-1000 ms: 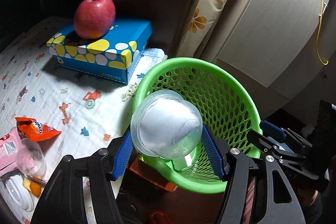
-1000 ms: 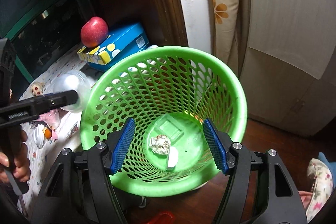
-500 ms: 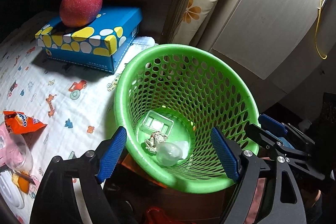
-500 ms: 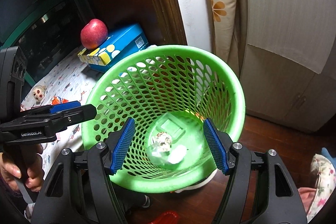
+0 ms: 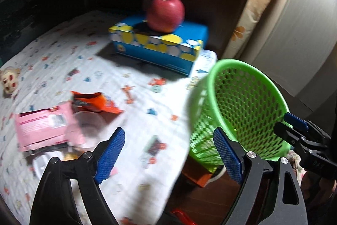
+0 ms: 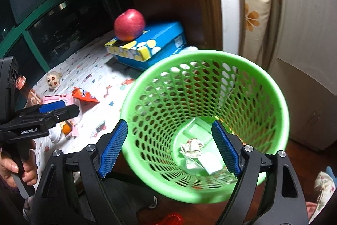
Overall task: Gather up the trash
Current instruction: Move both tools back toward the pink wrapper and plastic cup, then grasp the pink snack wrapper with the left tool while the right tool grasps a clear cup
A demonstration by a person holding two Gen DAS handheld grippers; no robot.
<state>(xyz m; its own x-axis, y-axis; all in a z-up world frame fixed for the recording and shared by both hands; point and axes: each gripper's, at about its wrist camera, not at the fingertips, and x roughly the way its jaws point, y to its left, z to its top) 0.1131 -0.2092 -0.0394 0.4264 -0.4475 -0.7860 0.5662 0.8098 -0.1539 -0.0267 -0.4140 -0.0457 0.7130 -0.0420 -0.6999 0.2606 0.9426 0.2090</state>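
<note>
1. Left hand-held gripper (image 5: 168,151): jaws spread, nothing between the pads. They have just been opening further. In the left wrist view it points at the patterned cloth covering the desk (image 5: 126,77), left of the green basket (image 5: 242,111). My reading: it is lining up on the next piece of litter.
2. Right hand-held gripper (image 6: 170,149): jaws also spread and empty, having just opened further. It looks down into the basket from the lower middle of the right wrist view, touching nothing.
3. Trash already in the basket: crumpled paper (image 6: 191,147), a clear cup (image 6: 190,163) and a pale flat piece beside them, all on the bottom.
4. Trash not yet collected, lower left of the left wrist view: orange snack wrapper (image 5: 94,102), pink packet (image 5: 42,125), and a clear plastic cup (image 5: 88,125) between them, close together or overlapping. Blur hides the exact contact.
5. Apple (image 5: 165,13) sits on the blue tissue box (image 5: 160,43), upper centre. I judge neither is trash, so leave both.
6. Basket stands just beside the desk edge, presumably so that drops are short.
</note>
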